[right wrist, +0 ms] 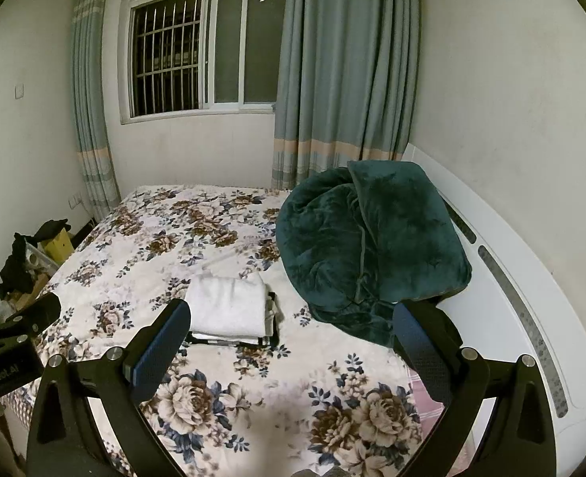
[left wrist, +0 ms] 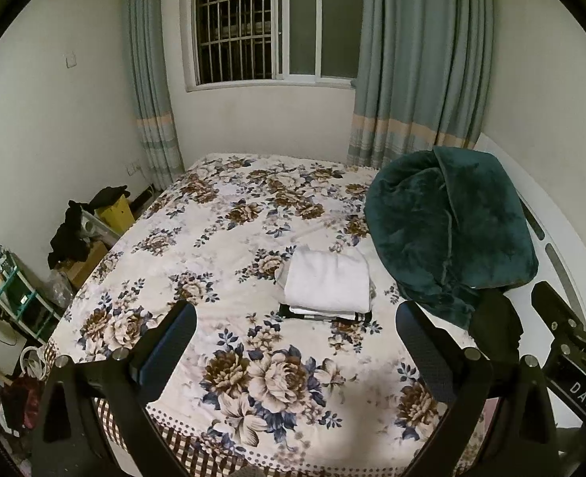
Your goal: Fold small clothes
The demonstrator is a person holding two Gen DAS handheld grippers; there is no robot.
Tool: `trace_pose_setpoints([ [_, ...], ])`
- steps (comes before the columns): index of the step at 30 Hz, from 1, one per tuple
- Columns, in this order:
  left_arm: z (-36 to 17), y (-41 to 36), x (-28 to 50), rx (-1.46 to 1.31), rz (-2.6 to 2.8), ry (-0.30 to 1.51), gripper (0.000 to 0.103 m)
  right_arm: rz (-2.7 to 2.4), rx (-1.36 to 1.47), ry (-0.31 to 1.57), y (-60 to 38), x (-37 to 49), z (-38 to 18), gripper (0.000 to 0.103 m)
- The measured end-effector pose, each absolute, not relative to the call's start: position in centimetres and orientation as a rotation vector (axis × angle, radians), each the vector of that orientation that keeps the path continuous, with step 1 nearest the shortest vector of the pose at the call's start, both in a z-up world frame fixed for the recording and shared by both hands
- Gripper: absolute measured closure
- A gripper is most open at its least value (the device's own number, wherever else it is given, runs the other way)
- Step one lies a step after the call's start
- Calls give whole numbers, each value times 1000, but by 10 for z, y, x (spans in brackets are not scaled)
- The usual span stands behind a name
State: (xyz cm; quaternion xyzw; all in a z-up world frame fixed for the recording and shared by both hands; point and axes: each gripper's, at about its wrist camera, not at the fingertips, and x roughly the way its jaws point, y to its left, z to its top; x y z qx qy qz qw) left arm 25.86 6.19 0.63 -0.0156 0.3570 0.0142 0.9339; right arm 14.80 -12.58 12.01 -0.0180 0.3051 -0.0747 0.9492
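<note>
Folded stack done, both grippers idle above the bed.

Left gripper (left wrist: 294, 342) and right gripper (right wrist: 291, 338) gape wide, empty; the folded white cloth (left wrist: 326, 280) tops a neat pile just beside the green blanket (left wrist: 449, 230), seemingly parked clear.

We see a bed (left wrist: 221, 214) under a floral cover, carrying 1 small stack of folded clothes (left wrist: 326, 284), white piece on top, and beside it a bundled dark green blanket (left wrist: 451, 234).
</note>
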Motion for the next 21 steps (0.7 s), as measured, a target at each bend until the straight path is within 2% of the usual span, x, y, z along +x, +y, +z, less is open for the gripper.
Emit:
trace_pose_setpoints([
  [21, 14, 64, 255, -24, 46, 716, 0, -127, -24, 620, -120, 152, 125, 0],
])
